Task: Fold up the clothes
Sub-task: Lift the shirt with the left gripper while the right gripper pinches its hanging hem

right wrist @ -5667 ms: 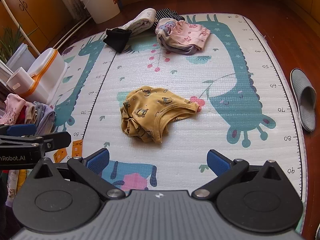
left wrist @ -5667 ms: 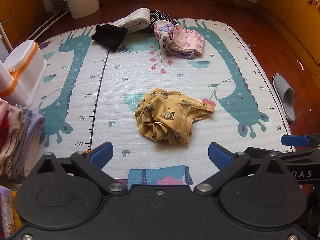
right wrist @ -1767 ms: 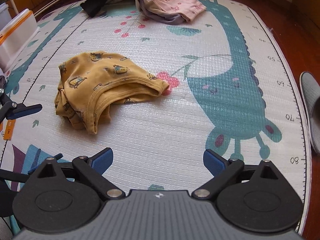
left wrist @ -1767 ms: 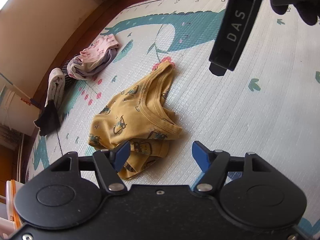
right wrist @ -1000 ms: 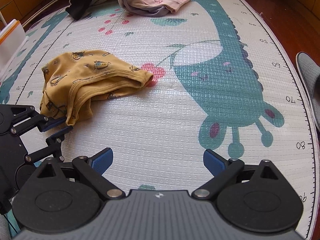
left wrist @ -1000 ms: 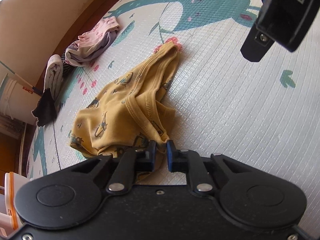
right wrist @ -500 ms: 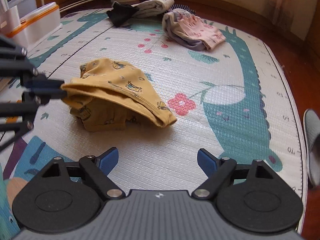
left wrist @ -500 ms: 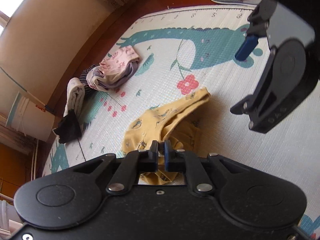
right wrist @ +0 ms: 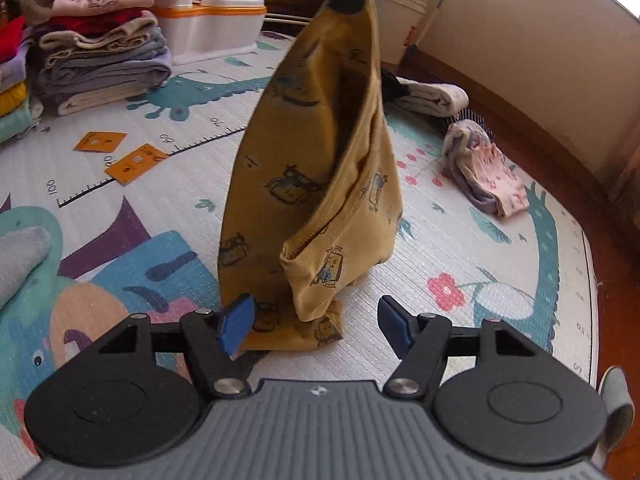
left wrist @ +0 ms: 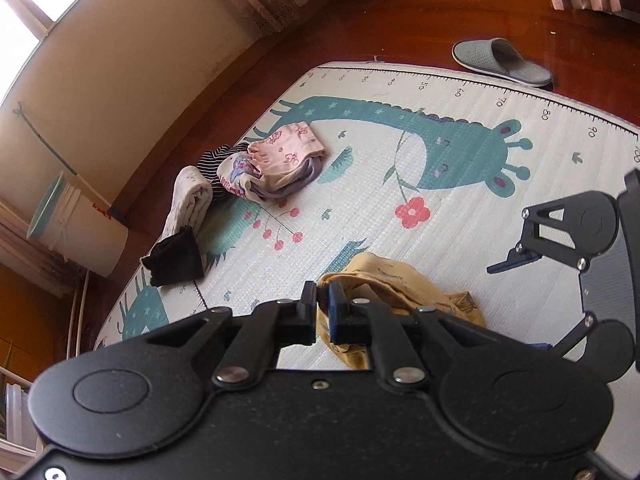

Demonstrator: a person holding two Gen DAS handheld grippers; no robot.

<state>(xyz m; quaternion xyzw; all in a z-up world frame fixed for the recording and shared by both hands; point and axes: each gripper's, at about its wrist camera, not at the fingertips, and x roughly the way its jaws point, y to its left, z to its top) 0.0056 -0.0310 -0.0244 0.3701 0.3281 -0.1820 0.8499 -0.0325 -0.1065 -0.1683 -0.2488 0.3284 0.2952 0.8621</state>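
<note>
A mustard-yellow child's shirt [right wrist: 320, 184] with small printed figures hangs from my left gripper [left wrist: 322, 300], which is shut on its top edge and holds it up above the play mat [right wrist: 500, 264]. The shirt's lower part still rests bunched on the mat. In the left wrist view the shirt [left wrist: 396, 280] drapes down past the fingers. My right gripper [right wrist: 316, 322] is open, low, close to the shirt's bottom hem, with the hem between and just ahead of its blue pads [right wrist: 236, 322]. The right gripper also shows in the left wrist view [left wrist: 560, 256].
A stack of folded clothes [right wrist: 92, 56] and a white box with orange trim [right wrist: 216, 24] stand at the mat's left edge. Unfolded clothes [left wrist: 276, 164] and a black garment [left wrist: 176, 258] lie at the far end. A white bucket [left wrist: 76, 228] and a grey slipper [left wrist: 500, 60] are on the wooden floor. Orange cards [right wrist: 128, 160] lie on the mat.
My left gripper, shut on the shirt, has risen and lifted it from a low heap into a tall hanging drape. My right gripper has moved in close to the shirt's bottom.
</note>
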